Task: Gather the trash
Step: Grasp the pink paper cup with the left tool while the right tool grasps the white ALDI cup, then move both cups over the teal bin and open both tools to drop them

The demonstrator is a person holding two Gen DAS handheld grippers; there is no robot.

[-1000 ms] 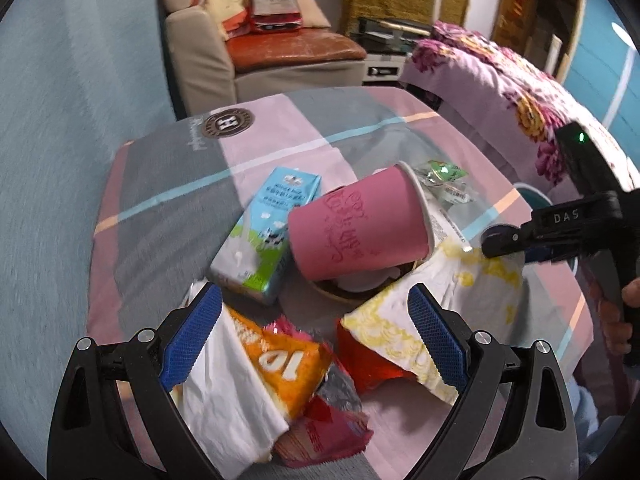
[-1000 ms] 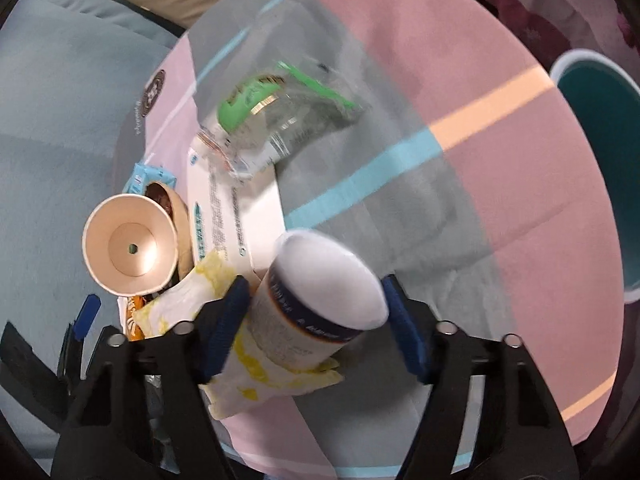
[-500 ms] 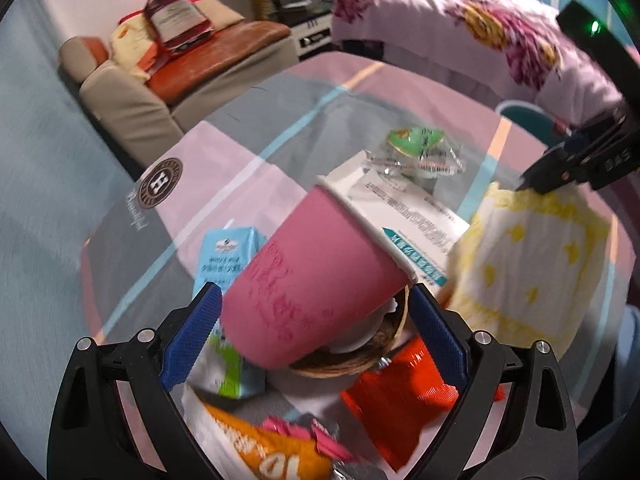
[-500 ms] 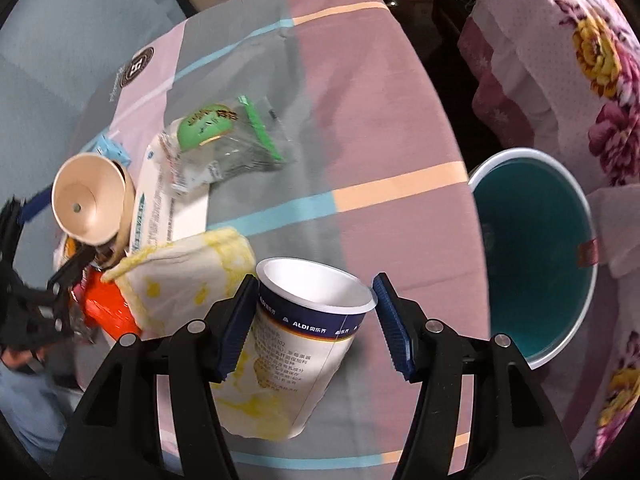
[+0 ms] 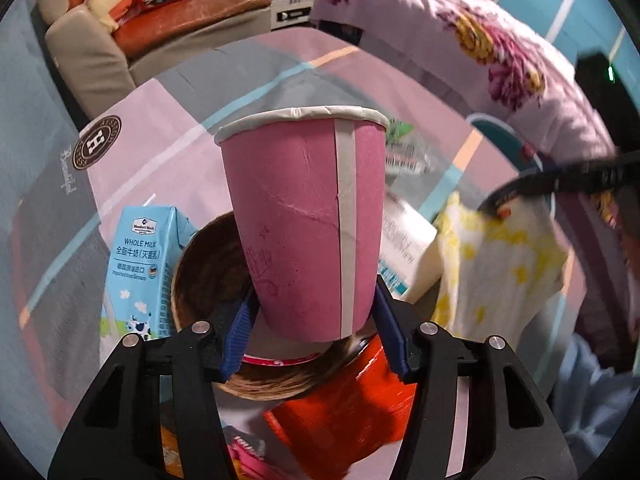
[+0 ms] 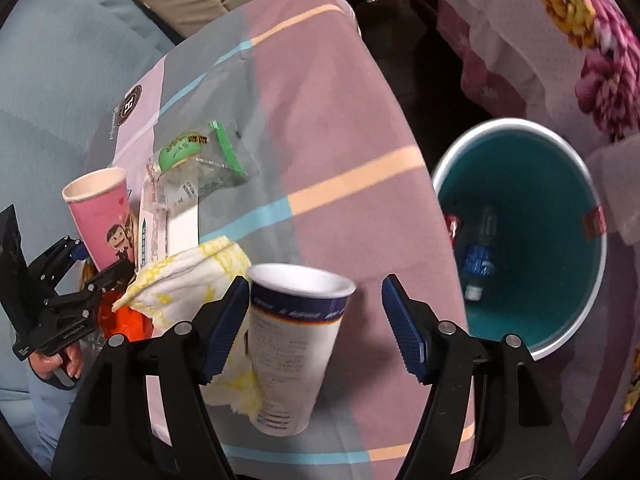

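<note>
A round table (image 6: 320,92) draped in a smooth cloth of pink and grey blocks with thin blue and peach stripes fills both views; a round brown badge is printed on the cloth at ten o'clock. Behind it stands a beige armchair (image 5: 92,48) with a rust-red seat cushion, and a bed with a purple floral cover (image 5: 460,28) lies at one o'clock.

The left gripper (image 5: 314,332) is closing, its ribbed blue pads pressed on the base of an upright pink paper cup (image 5: 304,220), a creased cone with a rolled white rim. Beneath it sit a brown woven bowl (image 5: 200,272) and a glossy red wrapper (image 5: 344,412); a blue milk carton (image 5: 136,264) lies at nine o'clock.

The right gripper (image 6: 316,328) is opening: a white paper cup with a dark blue band (image 6: 292,340) is between its pads, touching the left pad, clear of the right. A crumpled yellow-and-white bag (image 6: 180,284) lies at nine o'clock of it, a clear packet with a green label (image 6: 196,160) at eleven. Off the table edge at three o'clock stands a round teal bin (image 6: 532,208), a plastic bottle (image 6: 480,256) inside.
</note>
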